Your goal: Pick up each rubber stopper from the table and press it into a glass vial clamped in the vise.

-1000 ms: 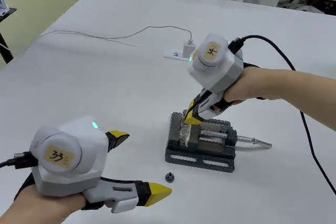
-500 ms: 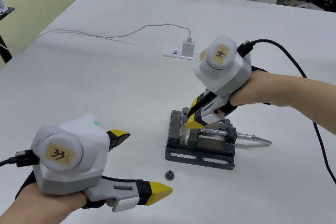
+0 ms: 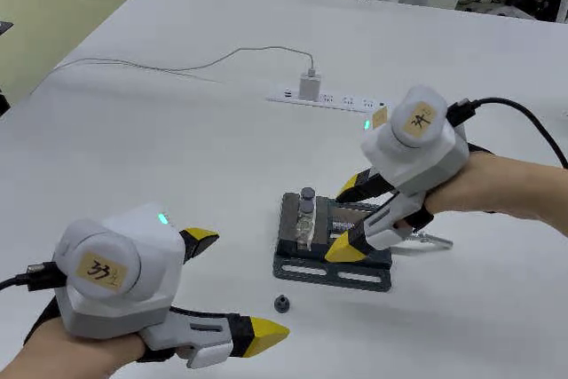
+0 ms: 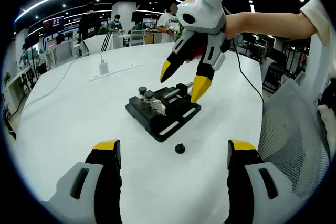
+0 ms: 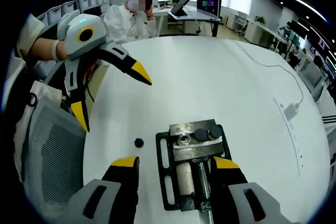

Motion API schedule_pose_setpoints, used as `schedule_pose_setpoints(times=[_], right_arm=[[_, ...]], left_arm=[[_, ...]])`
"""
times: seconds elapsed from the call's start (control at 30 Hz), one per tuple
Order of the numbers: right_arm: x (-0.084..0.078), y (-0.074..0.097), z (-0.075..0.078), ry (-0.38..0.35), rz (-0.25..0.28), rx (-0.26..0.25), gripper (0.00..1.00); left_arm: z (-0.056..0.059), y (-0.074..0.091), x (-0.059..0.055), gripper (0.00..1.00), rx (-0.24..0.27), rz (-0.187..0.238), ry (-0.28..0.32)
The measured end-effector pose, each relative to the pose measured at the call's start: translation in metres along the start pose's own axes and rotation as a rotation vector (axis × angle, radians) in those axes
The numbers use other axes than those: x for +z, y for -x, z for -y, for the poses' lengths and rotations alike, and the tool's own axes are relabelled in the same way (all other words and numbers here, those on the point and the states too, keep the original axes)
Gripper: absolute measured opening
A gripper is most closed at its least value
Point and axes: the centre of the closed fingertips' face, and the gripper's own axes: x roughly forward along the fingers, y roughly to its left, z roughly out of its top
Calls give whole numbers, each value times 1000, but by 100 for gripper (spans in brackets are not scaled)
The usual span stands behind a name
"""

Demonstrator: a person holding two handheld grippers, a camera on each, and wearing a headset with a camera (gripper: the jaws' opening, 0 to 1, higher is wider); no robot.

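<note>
The loose rubber stopper (image 3: pixel 281 303) lies on the white table (image 3: pixel 177 148), just ahead of my left gripper (image 3: pixel 232 284). In the left gripper view it sits between the two yellow tips. That gripper's jaws are spread wide and hold nothing. From my right gripper (image 3: pixel 345 222) the stopper lies off to the left, just beyond the left tip and beside the vise (image 3: pixel 330 265).

The vise lies straight ahead of the right gripper, framed between its jaws, which are also spread apart and empty. In the left gripper view those tips hang above the screw end of the vise, and I cannot tell whether the nearer one touches it.

Three vials stand in a row in the vise, a little past the right gripper's tips. The open vial (image 5: pixel 182 139) is on the left, and the two stoppered vials (image 5: pixel 200 136) are to its right.

Farther out, beyond both grippers, a power strip (image 3: pixel 324 98) lies on the table with a white plug and cable.
</note>
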Motion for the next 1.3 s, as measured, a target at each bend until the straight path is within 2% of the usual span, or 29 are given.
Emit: schedule_pose_setpoints(times=[0.13, 0.37, 0.7, 0.8, 0.93, 1.07, 1.17, 1.3], right_arm=[[-2, 6, -8, -8, 28, -12, 63], [-7, 15, -22, -32, 83, -29, 74], [-31, 17, -41, -100, 123, -56, 93], [-35, 21, -43, -125, 156, -71, 99], [-39, 28, -44, -155, 185, -85, 99], [-44, 32, -45, -166, 192, -104, 99], [-47, 35, -51, -200, 208, -92, 99], [-50, 37, -56, -212, 217, -107, 99]], left_arm=[[0, 0, 0, 82, -4, -5, -7], [-2, 2, -1, 81, -4, -16, -15], [-3, 3, -8, 81, -14, -43, -27], [-3, 3, -10, 81, -15, -49, -28], [-3, 3, -10, 81, -19, -57, -36], [-2, 2, -9, 80, -26, -67, -49], [-1, 1, -8, 77, -39, -78, -64], [-2, 0, -7, 75, -49, -97, -90]])
